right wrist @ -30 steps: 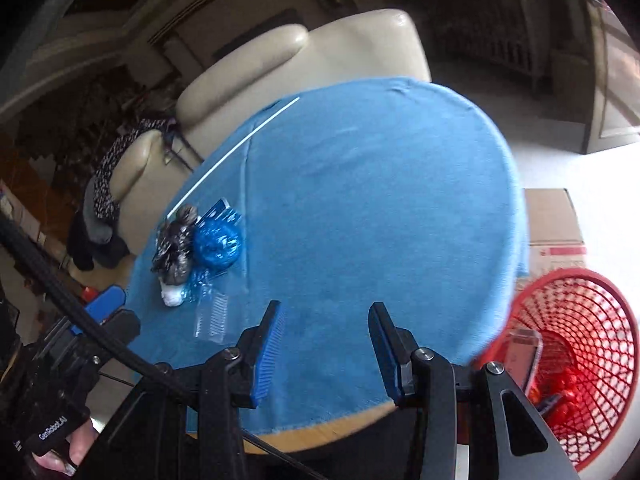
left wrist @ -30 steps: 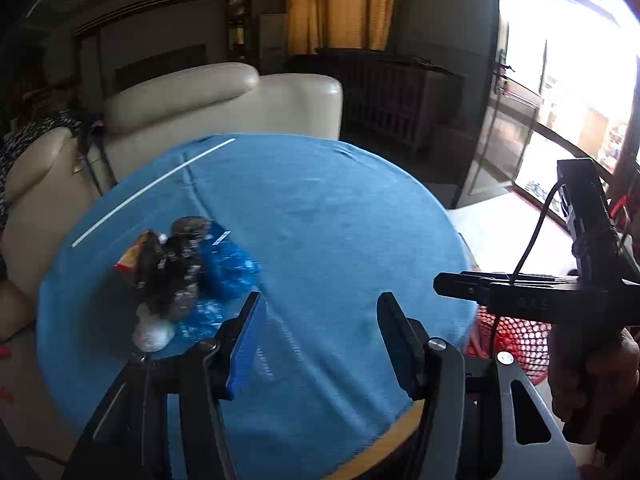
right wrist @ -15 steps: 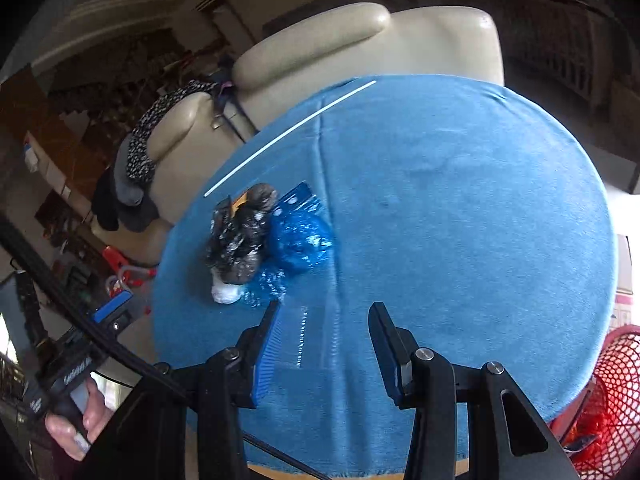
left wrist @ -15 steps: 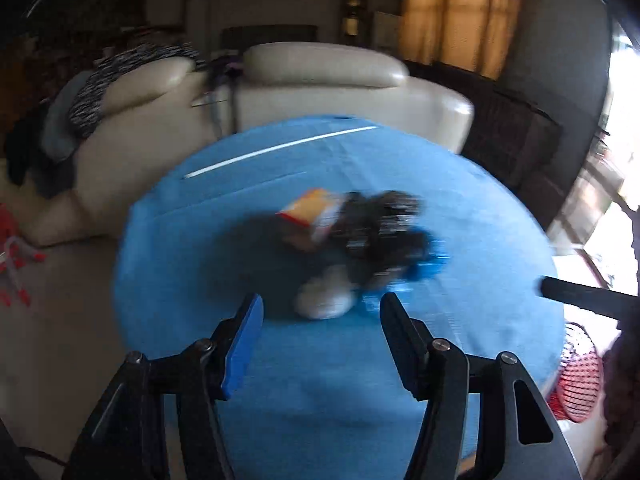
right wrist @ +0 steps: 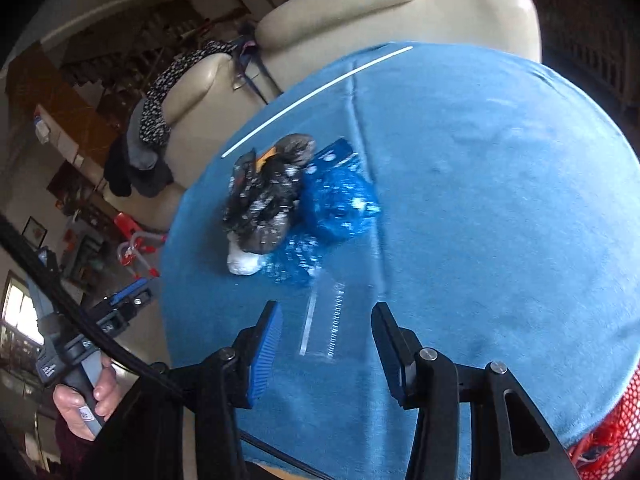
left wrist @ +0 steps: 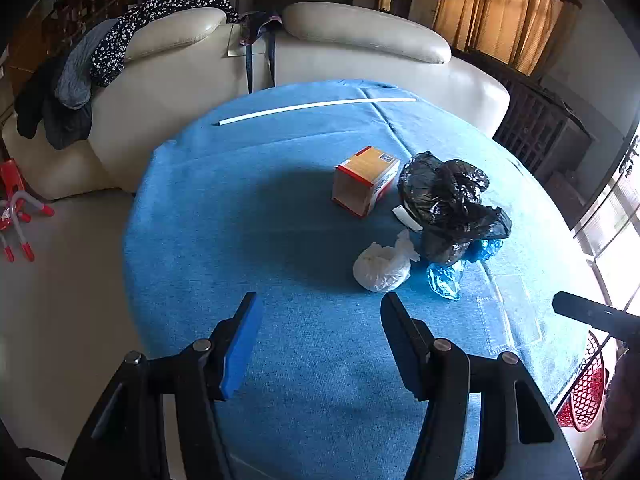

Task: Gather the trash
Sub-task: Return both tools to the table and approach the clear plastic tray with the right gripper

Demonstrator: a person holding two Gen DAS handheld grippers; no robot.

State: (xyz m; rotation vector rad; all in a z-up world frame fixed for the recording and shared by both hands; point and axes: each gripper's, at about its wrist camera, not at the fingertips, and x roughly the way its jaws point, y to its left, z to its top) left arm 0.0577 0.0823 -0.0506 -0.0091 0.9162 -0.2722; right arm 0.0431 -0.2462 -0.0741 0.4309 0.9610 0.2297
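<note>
The trash sits in a loose heap on the blue-covered worktop (left wrist: 248, 240): a crumpled black bag (left wrist: 448, 200), a small orange and white carton (left wrist: 366, 186) just beside it, a white knotted bag (left wrist: 382, 268) in front, crinkled blue plastic (left wrist: 446, 280) at the black bag's foot, and a flat clear plastic piece (left wrist: 512, 312) lying apart to the right. A second ago the heap lay at the far left of the left wrist view, beyond the left finger; now it lies right of centre and closer, with the carton's open side showing. In the right wrist view the heap has also drawn nearer: the black bag (right wrist: 266, 204) and blue plastic (right wrist: 340, 204) are higher and larger, and the clear plastic piece (right wrist: 324, 320) now lies between and just beyond the fingers instead of off to the left.

The left hand-held gripper (left wrist: 320, 304) hangs over bare cloth short of the white bag, its jaws spread and having just widened a little, with nothing between them. The right hand-held gripper (right wrist: 326, 314) also has its jaws apart, recently widened slightly, touching nothing. A red mesh basket (right wrist: 612, 424) shows below the worktop's right edge, and a cream sofa (left wrist: 360, 52) stands behind.
</note>
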